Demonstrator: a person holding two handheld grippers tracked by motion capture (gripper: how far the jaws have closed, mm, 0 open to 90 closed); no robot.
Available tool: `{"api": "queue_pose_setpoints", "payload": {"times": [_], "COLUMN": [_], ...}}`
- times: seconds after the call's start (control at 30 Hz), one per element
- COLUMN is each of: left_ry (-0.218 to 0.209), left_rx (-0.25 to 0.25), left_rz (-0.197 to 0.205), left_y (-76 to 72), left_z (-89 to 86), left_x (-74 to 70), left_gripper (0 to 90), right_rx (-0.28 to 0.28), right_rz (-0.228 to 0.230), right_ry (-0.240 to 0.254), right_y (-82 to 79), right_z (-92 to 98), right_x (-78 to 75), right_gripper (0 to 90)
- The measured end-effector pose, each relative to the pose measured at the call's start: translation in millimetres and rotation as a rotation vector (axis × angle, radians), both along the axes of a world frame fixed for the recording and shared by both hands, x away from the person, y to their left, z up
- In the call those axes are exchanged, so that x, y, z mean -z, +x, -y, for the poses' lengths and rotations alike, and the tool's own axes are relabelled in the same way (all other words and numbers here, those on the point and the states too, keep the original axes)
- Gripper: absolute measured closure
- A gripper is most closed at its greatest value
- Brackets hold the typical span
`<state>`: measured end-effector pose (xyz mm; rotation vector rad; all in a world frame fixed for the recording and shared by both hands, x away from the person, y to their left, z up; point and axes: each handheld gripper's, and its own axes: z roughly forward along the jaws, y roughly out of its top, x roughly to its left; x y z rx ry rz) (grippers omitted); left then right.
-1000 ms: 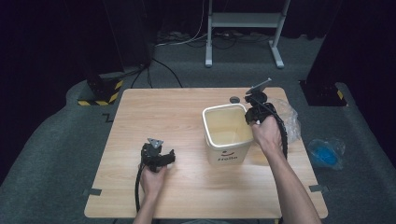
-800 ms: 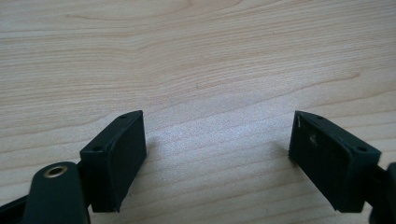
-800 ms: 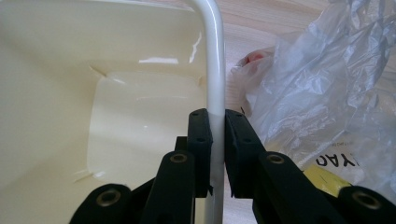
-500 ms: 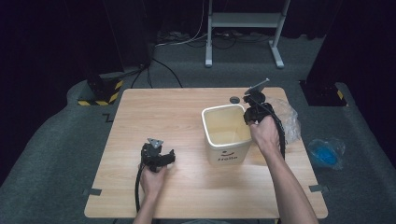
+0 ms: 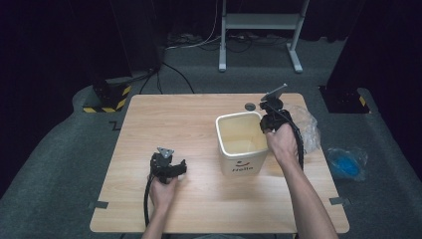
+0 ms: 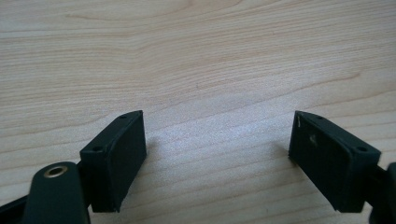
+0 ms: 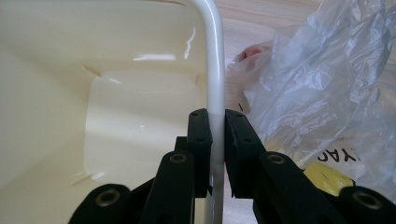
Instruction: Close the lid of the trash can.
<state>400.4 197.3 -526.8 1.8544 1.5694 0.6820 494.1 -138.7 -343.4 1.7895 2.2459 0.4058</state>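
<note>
The right gripper [image 7: 215, 140] is clamped on the rim of the cream bin [image 5: 239, 132]: in the right gripper view its two black jaws pinch the thin white rim between them, one jaw inside the bin and one outside. In the high view the right gripper [image 5: 269, 119] sits at the bin's 2 o'clock corner, with the right hand [image 5: 281, 142] just behind it at about 4 o'clock from that corner. The bin stands upright, right of the table's centre, its dark lettering facing the person. Just outside the gripped rim, at 3 o'clock from the bin, lies a crumpled clear plastic bag [image 7: 322, 79] with a bit of yellow under it; from above the plastic bag [image 5: 304, 127] touches or nearly touches the bin's side. The left gripper [image 6: 217, 154] is released, its jaws standing wide apart over bare wood of the table [image 6: 201, 56] with nothing between them. From above the left gripper [image 5: 166, 165] rests at 8 o'clock from the bin, well apart from it, held by the left hand [image 5: 163, 188].
</note>
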Motion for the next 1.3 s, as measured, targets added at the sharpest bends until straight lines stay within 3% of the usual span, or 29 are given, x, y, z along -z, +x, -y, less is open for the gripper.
{"api": "queue_pose_setpoints", "payload": {"times": [1.3], "left_ry": [0.0], "left_rx": [0.0], "left_rz": [0.0], "left_y": [0.0], "left_z": [-0.1], "left_x": [0.0], "left_gripper": [19.0], "right_rx": [-0.025], "right_rz": [0.002], "right_ry": [0.026], "right_y": [-1.3], "right_z": [1.2], "right_x": [2.0], "right_gripper": [70.8]}}
